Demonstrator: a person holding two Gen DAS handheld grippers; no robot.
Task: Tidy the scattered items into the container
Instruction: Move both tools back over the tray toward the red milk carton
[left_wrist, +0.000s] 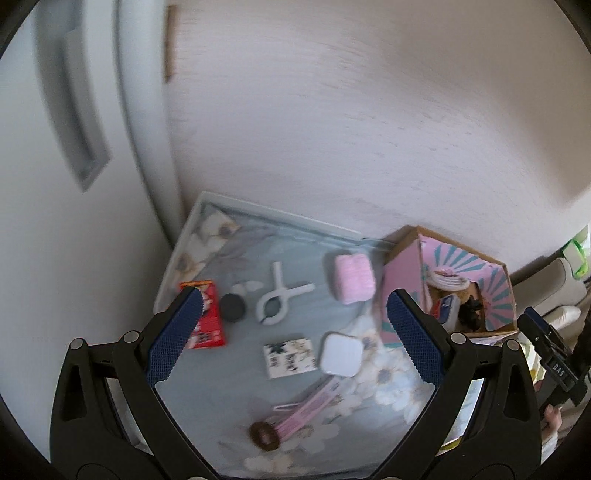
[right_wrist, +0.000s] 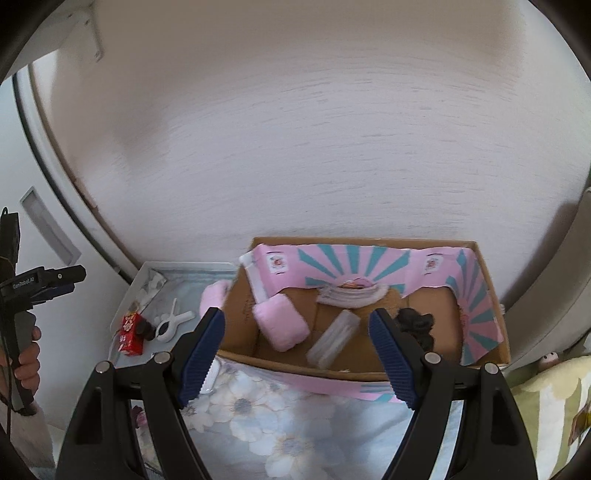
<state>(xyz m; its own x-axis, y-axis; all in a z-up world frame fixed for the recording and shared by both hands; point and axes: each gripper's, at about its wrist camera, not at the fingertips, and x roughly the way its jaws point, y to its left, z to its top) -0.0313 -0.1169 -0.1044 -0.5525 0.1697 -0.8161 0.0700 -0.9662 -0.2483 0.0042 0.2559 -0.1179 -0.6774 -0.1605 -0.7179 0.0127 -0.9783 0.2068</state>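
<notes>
Scattered on the floral cloth (left_wrist: 236, 398) lie a red packet (left_wrist: 208, 321), a dark disc (left_wrist: 232, 307), a white clip (left_wrist: 275, 299), a pink fluffy pad (left_wrist: 352, 278), a white square case (left_wrist: 340, 354), a printed card (left_wrist: 290, 356), pink strips (left_wrist: 310, 406) and a brown scrunchie (left_wrist: 263, 435). My left gripper (left_wrist: 293, 295) hovers open and empty above them. The pink-lined cardboard box (right_wrist: 369, 242) holds another pink pad (right_wrist: 282, 325), a clear pack (right_wrist: 332, 343) and a black scrunchie (right_wrist: 415, 321). Over the box's near edge, my right gripper (right_wrist: 298, 314) is open and empty.
A pale wall rises right behind the box and cloth. A white door with a recessed handle (left_wrist: 77, 147) stands at the left. A yellow-green cushion (right_wrist: 546, 406) lies right of the box. A hand (right_wrist: 27, 363) holds the left gripper's grip.
</notes>
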